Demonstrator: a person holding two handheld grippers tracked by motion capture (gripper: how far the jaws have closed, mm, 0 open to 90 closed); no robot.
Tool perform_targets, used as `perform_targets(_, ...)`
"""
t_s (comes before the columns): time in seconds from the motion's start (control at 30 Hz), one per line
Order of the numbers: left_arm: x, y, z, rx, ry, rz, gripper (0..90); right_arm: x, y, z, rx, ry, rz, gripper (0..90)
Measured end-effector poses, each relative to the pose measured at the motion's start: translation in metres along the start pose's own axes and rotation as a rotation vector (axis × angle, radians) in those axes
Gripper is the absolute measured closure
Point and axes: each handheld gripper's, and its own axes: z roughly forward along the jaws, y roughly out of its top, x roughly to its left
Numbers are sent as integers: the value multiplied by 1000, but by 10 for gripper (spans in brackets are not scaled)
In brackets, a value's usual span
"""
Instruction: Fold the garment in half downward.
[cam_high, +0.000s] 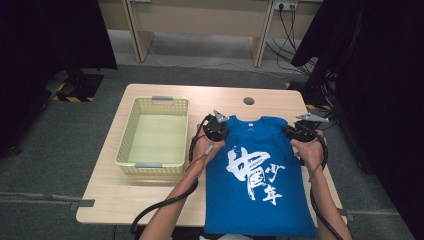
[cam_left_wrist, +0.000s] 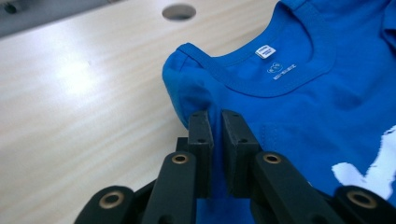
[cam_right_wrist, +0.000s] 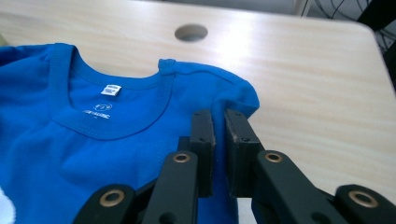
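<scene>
Gripping blue T-shirt, flat on wooden table beside yellow basket: left gripper clamped on one shoulder, right gripper clamped on the other. Best handled by lifting both level, keeping shoulders taut, avoiding slack at collar.

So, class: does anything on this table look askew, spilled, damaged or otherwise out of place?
Nothing stands out. The blue T-shirt lies flat and face up on the table, each shoulder pinched by a gripper, left and right. Its hem hangs slightly over the near edge. The yellow basket sits squarely beside it.
</scene>
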Motion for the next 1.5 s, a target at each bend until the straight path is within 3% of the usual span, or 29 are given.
perform_targets(0.17,0,10,-10,-37,2,6,826,3,12,-11,-41,2,-12,831)
perform_targets(0.3,-6,14,-26,-85,-8,39,826,8,14,-22,-73,16,-33,831)
perform_targets(0.6,-21,2,-55,-141,-58,61,825,15,-6,-51,-133,65,-64,828)
perform_targets(0.77,-31,-10,-71,-155,-81,83,824,17,-20,-68,-156,94,-68,826)
perform_targets(0.8,-34,-15,-75,-162,-103,89,823,18,-24,-72,-156,100,-74,825)
perform_targets(0.9,-40,-26,-85,-169,-112,83,821,22,-38,-85,-154,122,-86,822)
perform_targets(1.07,-53,-44,-98,-165,-141,112,821,27,-60,-99,-143,150,-112,820)
perform_targets(1.5,-64,-88,-119,-133,-171,134,807,37,-101,-121,-123,174,-149,815)
